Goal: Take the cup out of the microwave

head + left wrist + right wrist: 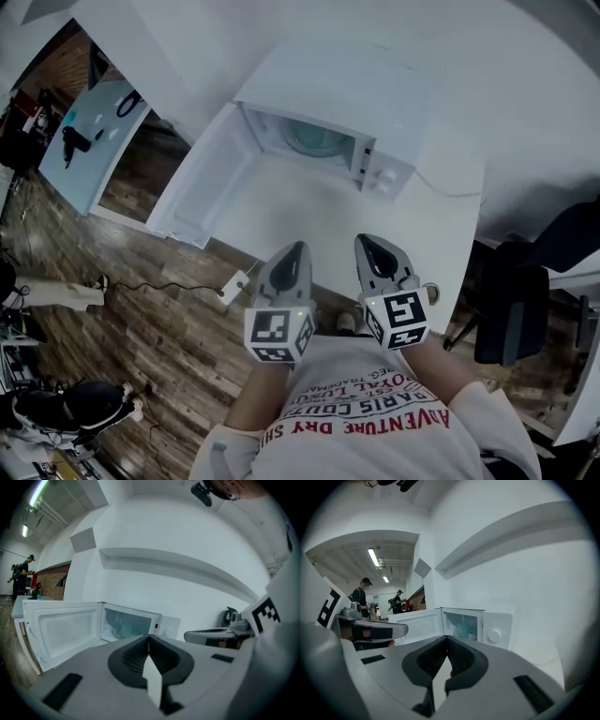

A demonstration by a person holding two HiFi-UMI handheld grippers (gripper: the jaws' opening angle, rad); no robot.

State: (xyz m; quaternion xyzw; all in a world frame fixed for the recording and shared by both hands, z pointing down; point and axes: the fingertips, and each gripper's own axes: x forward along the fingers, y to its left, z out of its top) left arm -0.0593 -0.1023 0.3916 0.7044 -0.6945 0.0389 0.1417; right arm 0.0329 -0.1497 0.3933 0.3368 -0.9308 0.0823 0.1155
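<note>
Head view first, and the cup (314,141) is where it all starts: a pale teal shape sitting deep in the microwave (347,89), at 12 o'clock from both tools. It's too small and soft to say whether that teal is the cup alone or partly the plate under it. The right gripper view gives a better look, with a teal form upright in the cavity, just left of the dial (494,633).

Door (202,178) is wide open, folks, swung out flat toward 9 o'clock, so the way in is clear. That part of the job looks done.

Now the tools. Left gripper (294,249) and right gripper (367,244) sit side by side at 6 o'clock, close to the person's chest, both aimed up toward 12 at the opening. Left jaws are pressed together at the tips with nothing between them. Right jaws meet at the tips too, and they're empty. Neither tool is anywhere near the cup; a good stretch of bare white table (291,211) lies between them and the cavity.

So the call: early days. Nothing has been gripped, and the cup is untouched inside. Left to do, by my reading: one tool has to spread its jaws, travel toward 12 into the opening, close on the cup wall or handle, and draw it back out onto the table without clipping the frame on the dial side.
</note>
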